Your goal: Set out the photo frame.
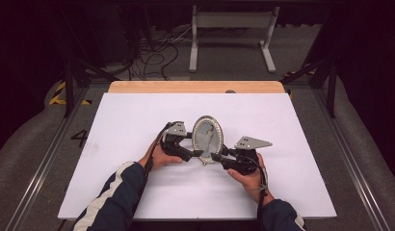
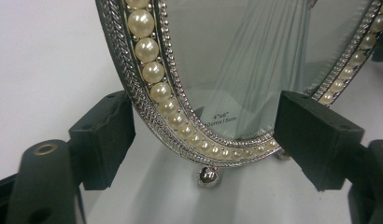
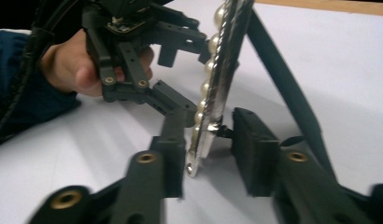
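Left gripper view: oval frame (image 2: 213, 70) between fingers (image 2: 103, 140), untouched.

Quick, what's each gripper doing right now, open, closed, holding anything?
Left gripper: open, jaws either side of the oval picture frame, not pressing.
Right gripper: open around the frame's lower edge, a gap on both sides.

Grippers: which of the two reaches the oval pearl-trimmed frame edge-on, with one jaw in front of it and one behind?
The right gripper: its jaws straddle the frame's thin lower edge front and back. The left gripper faces the glass, jaws flanking the frame's sides.
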`<state>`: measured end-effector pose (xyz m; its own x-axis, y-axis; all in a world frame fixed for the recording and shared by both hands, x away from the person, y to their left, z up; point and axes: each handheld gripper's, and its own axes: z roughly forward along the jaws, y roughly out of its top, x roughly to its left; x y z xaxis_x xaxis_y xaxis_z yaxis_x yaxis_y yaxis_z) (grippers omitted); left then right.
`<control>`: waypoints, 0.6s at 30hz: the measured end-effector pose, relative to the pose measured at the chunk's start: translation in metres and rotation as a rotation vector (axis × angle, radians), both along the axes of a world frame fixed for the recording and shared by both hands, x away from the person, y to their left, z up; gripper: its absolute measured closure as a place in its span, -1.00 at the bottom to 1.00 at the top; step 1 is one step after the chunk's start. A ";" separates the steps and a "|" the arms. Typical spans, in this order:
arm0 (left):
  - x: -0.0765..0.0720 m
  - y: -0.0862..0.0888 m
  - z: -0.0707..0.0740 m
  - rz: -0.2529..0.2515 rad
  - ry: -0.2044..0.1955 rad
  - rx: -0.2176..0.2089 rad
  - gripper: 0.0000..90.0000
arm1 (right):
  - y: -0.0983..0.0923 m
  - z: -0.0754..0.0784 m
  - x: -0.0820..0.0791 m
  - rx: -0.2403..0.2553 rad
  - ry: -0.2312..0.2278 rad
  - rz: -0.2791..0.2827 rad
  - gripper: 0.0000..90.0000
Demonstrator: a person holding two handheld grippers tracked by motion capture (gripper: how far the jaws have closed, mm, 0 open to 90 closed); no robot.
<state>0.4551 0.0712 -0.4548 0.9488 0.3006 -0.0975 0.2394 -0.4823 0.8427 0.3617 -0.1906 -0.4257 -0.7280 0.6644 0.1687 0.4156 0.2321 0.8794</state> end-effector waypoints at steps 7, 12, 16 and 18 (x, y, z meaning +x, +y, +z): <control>-0.002 0.003 0.004 0.015 -0.007 -0.021 -0.30 | -0.008 0.008 -0.011 0.011 -0.042 -0.062 0.46; -0.001 0.007 0.005 0.030 -0.013 -0.019 -0.06 | -0.003 0.012 -0.017 -0.006 -0.095 -0.065 0.71; -0.005 0.011 0.010 0.028 -0.025 0.004 0.03 | -0.005 0.011 -0.015 -0.014 -0.084 -0.090 0.70; -0.009 0.011 0.012 0.029 -0.036 0.035 -0.01 | -0.005 0.010 -0.014 -0.014 -0.085 -0.098 0.70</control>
